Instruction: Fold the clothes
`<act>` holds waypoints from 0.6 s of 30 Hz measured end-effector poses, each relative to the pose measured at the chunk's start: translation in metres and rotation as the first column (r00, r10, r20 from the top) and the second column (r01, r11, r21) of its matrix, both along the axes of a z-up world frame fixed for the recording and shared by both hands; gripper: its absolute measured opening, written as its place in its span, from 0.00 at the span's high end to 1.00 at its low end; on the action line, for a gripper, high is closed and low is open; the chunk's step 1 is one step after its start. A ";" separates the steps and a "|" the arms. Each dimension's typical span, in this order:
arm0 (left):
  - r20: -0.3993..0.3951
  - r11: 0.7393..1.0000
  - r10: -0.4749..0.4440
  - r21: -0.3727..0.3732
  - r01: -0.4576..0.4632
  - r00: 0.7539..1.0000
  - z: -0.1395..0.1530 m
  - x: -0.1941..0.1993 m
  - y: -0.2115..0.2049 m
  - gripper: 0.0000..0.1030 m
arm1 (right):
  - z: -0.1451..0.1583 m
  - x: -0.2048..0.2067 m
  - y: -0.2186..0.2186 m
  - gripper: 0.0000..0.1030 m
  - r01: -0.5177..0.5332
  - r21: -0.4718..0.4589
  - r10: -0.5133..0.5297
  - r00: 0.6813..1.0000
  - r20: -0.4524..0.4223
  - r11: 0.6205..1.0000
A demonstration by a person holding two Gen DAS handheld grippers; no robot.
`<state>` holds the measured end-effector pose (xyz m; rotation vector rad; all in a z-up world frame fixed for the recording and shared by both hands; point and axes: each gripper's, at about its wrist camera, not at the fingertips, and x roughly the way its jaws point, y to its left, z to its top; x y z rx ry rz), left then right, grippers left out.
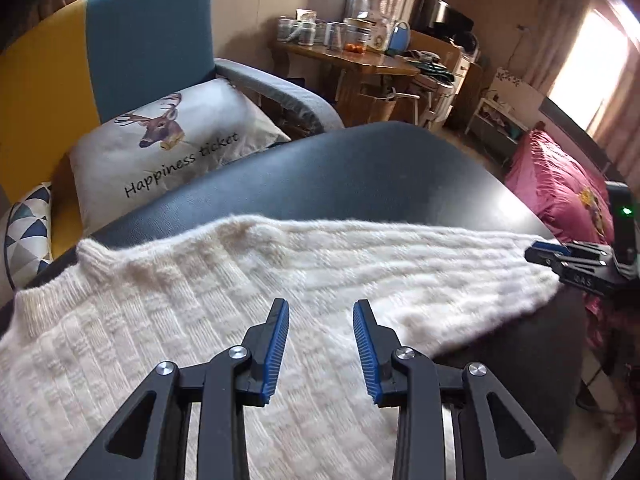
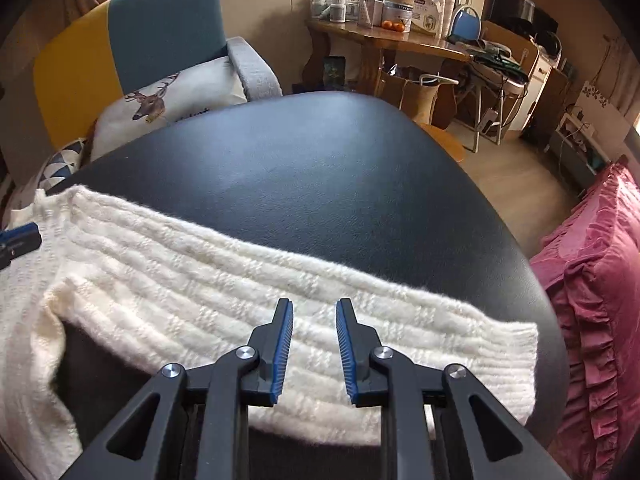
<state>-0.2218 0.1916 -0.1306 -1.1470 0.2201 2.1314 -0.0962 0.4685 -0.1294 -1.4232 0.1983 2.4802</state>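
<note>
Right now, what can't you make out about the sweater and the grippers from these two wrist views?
- Sweater hem and other sleeve: cut off by the bottom and left edges in the left wrist view.
- Sleeve underside: hidden against the black table.
- Right gripper contact with the sleeve: not discernible, seen from above.
- Left gripper: height over the knit unclear.
- Jar labels on the wooden desk: too small.

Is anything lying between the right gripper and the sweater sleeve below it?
Nothing visible. The right gripper hangs directly over the sleeve of the white sweater, jaws apart, with only open air between them.
</note>
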 end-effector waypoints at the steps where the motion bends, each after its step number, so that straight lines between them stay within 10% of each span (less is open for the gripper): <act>1: 0.008 1.000 -0.015 0.007 0.015 1.000 -0.001 0.012 -0.002 0.67 | 0.000 0.004 0.001 0.80 0.004 -0.002 -0.004 1.000 0.010 1.000; 10: 0.130 0.995 -0.103 0.004 0.103 0.986 -0.044 0.067 0.018 0.68 | -0.023 0.006 0.034 0.80 0.101 0.094 -0.107 0.993 0.058 0.990; 18: 0.131 0.992 -0.012 0.126 -0.004 0.991 -0.008 0.078 -0.019 0.68 | 0.007 -0.006 0.003 0.80 0.001 0.083 0.001 1.000 -0.013 0.997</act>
